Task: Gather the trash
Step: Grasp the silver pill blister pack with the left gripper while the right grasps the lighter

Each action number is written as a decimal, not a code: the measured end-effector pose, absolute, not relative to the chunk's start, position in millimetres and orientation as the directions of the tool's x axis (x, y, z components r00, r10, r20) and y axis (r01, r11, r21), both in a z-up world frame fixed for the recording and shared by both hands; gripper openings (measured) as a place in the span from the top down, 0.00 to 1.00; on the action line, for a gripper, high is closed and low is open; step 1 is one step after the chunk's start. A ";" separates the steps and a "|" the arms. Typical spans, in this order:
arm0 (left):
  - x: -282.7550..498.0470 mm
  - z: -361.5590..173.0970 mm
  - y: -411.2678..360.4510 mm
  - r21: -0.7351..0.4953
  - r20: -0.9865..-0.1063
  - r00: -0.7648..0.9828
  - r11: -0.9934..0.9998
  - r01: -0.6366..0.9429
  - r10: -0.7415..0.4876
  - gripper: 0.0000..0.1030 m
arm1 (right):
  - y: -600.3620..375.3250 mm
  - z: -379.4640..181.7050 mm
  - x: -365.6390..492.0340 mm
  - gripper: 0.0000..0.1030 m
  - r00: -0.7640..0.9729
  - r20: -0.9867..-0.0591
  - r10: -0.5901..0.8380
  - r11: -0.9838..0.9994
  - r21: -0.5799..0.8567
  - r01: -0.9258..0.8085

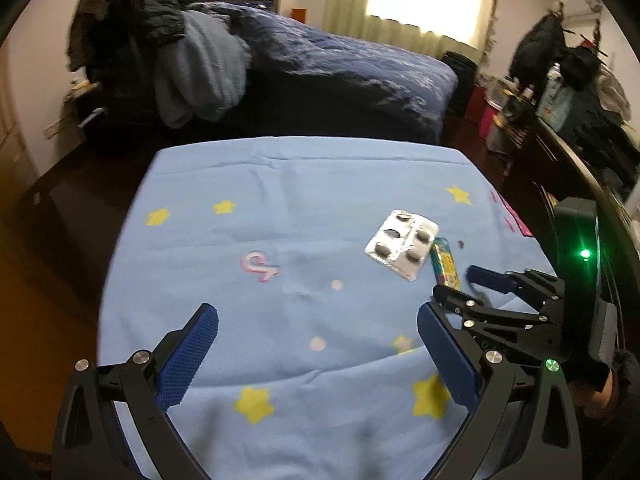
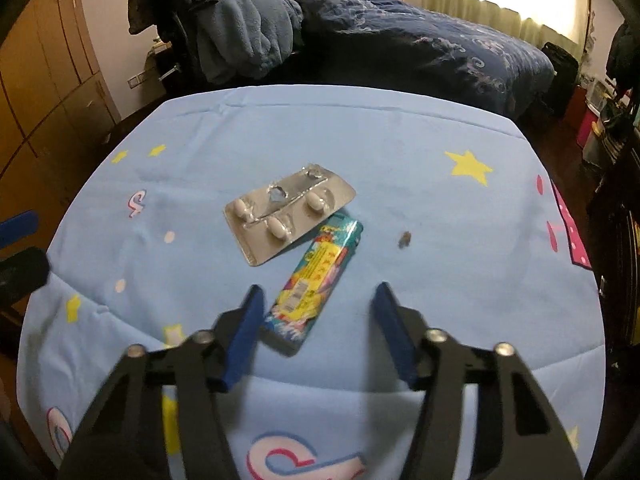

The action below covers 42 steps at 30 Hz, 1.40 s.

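Right gripper (image 2: 318,336): the two blue-padded fingers (image 2: 244,336) are spread wide and grip nothing. They sit low over the tabletop (image 2: 440,280), which is covered by a light blue cloth printed with yellow stars. The near end of a colourful wrapper (image 2: 316,276) lies between the fingers, closer to the left finger; whether that finger touches it cannot be determined. The wrapper lies flat and runs away from the gripper toward the far right.

A silver blister pack (image 2: 288,212) lies just beyond the wrapper, flat on the cloth, and its near right edge overlaps the wrapper's far end. Three white tablets show in it; at least one pocket appears broken open. A small dark speck (image 2: 405,240) lies on the cloth to the right of the wrapper, apart from it.

Left gripper (image 1: 318,356): the fingers (image 1: 188,360) are spread wide and hold nothing, positioned over the near part of the cloth. In the left wrist view the blister pack (image 1: 401,244) and wrapper (image 1: 445,266) lie to the far right, with the right gripper (image 1: 456,286) reaching in at the wrapper from the right.

Beyond the tabletop stands a bed (image 2: 420,40) with a dark blue cover and piled clothing at its left end.
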<state>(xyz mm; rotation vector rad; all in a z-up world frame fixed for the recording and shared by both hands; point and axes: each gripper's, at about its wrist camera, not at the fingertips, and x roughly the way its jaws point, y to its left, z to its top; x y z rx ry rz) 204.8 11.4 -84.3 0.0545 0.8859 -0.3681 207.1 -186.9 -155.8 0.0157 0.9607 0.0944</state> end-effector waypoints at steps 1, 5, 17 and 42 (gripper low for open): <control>208.3 -86.0 6.0 -0.102 -0.768 0.567 0.931 0.351 -0.298 0.04 | -191.1 -155.1 206.7 0.74 0.568 -0.818 0.089 0.996 0.061 -0.069; 222.0 -94.1 -19.3 -0.093 -0.788 0.522 0.901 0.423 -0.327 0.06 | -206.7 -153.1 199.4 0.77 0.573 -0.817 0.070 0.997 0.051 -0.050; 263.3 -120.6 -101.7 0.040 -0.809 0.494 0.808 0.588 -0.319 0.06 | -256.4 -148.1 175.3 0.77 0.602 -0.797 0.045 0.997 0.072 0.021; 264.6 -138.8 -104.8 -0.002 -0.854 0.438 0.844 0.537 -0.280 0.27 | -259.6 -156.6 185.8 0.73 0.599 -0.795 0.096 0.991 0.130 0.014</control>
